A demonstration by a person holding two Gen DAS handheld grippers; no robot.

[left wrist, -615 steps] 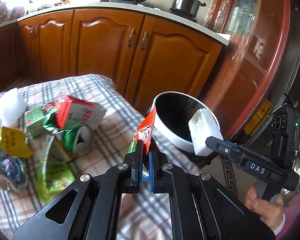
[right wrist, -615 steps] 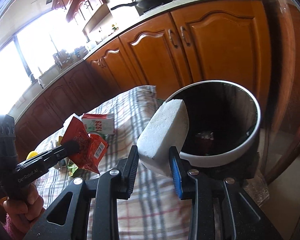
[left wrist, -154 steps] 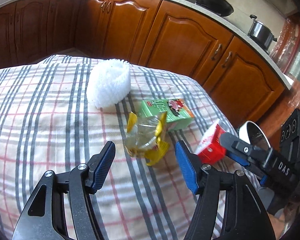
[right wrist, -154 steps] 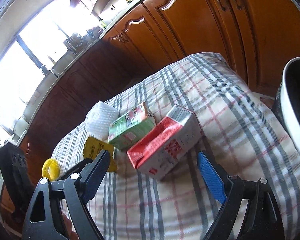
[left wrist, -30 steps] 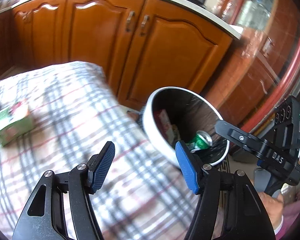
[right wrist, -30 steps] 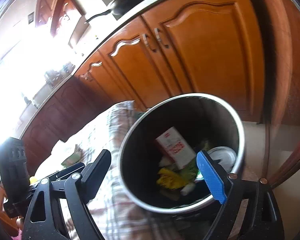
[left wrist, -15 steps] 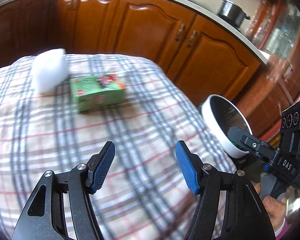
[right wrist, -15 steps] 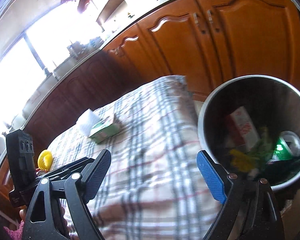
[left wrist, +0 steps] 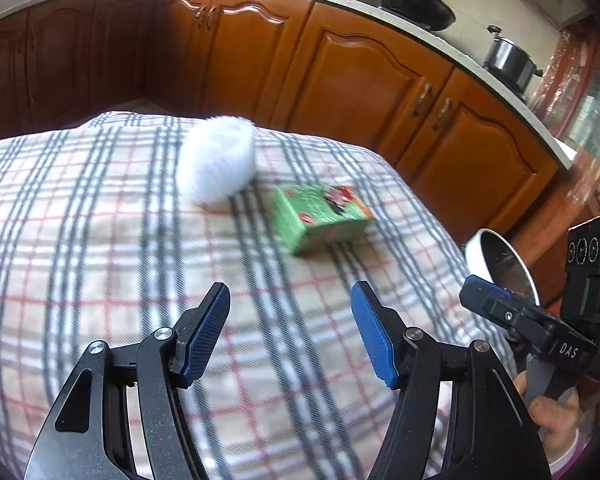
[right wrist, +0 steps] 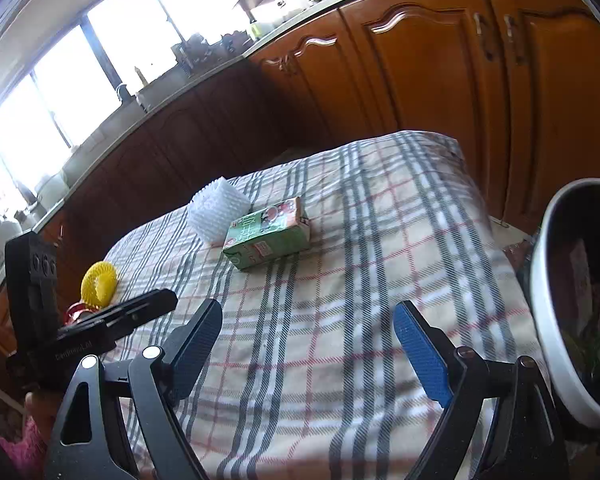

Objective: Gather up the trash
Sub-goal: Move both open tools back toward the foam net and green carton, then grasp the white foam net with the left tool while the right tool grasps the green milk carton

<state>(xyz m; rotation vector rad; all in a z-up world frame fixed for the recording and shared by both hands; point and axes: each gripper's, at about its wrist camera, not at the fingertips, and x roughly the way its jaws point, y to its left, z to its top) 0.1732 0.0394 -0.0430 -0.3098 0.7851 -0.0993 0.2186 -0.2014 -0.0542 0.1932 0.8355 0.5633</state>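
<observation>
A green drink carton lies on the plaid tablecloth, next to a white foam net. Both also show in the right wrist view: the carton and the foam net. My left gripper is open and empty, above the cloth, short of the carton. My right gripper is open and empty, nearer the table's front. The white-rimmed trash bin stands off the table's right end with trash inside; its rim also shows in the left wrist view.
A yellow foam ring and a red item lie at the table's left edge. Wooden cabinets run behind the table. A wok and a pot sit on the counter.
Both grippers have swung away from the bin, back over the table, toward the carton and foam net. Both stay open and empty.
</observation>
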